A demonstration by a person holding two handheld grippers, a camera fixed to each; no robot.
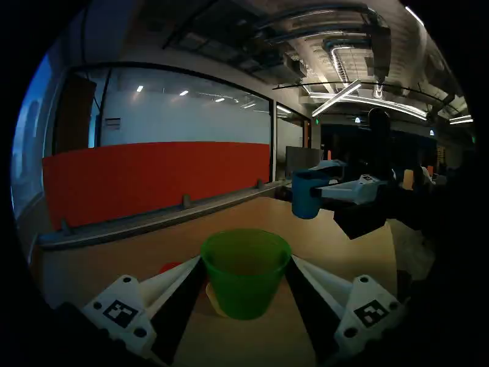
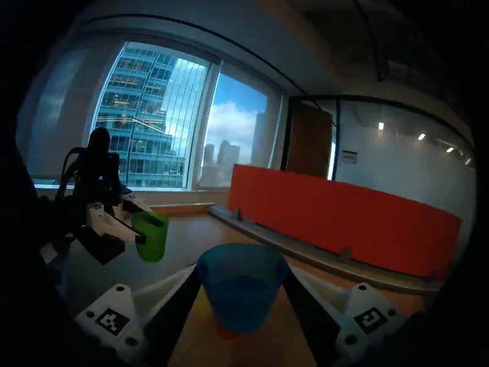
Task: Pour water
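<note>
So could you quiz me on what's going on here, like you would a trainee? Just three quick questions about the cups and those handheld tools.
1. Which cup does the left tool grip? A: red. B: green. C: blue.
2. True or false: both cups are tipped over to pour.
3. Fill in: the long panel behind the table is ___.

Key:
1. B, the green cup; the right tool grips the blue cup.
2. False: both stand upright.
3. Orange.
</note>
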